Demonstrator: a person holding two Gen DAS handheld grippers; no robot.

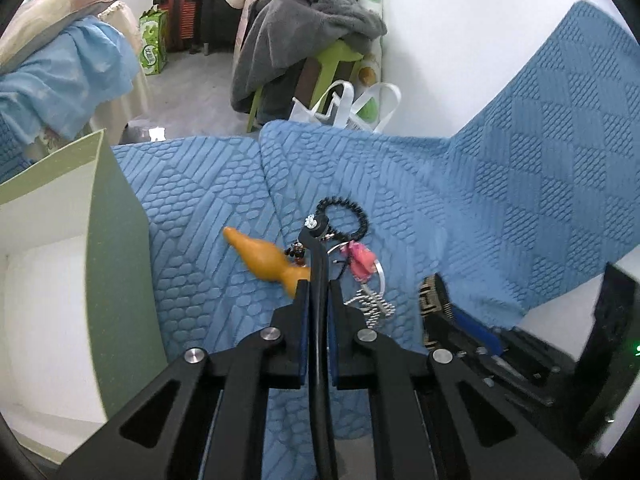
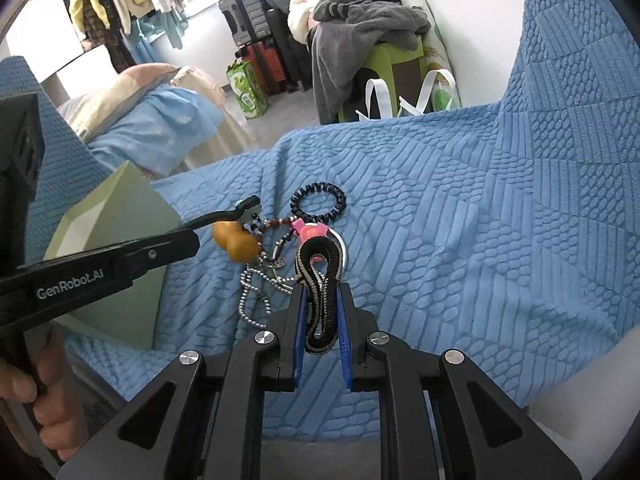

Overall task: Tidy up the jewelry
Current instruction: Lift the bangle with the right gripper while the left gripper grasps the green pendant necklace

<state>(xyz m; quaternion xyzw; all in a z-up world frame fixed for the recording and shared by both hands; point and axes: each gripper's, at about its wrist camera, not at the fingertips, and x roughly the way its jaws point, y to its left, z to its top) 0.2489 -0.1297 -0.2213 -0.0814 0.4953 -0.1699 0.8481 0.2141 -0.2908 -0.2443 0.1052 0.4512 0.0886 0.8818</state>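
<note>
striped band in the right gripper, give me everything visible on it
The striped band is a black-and-beige woven loop, apparently fabric or elastic, folded on itself. The right gripper is shut on its middle, blue pads on both sides. Its upper fold arches over a pink piece on the blue cover; the lower end curls between the fingers.

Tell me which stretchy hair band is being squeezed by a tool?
The black-and-cream striped band, pinched in the right tool. The black beaded coil band lies free on the blue cover, farther away.
</note>
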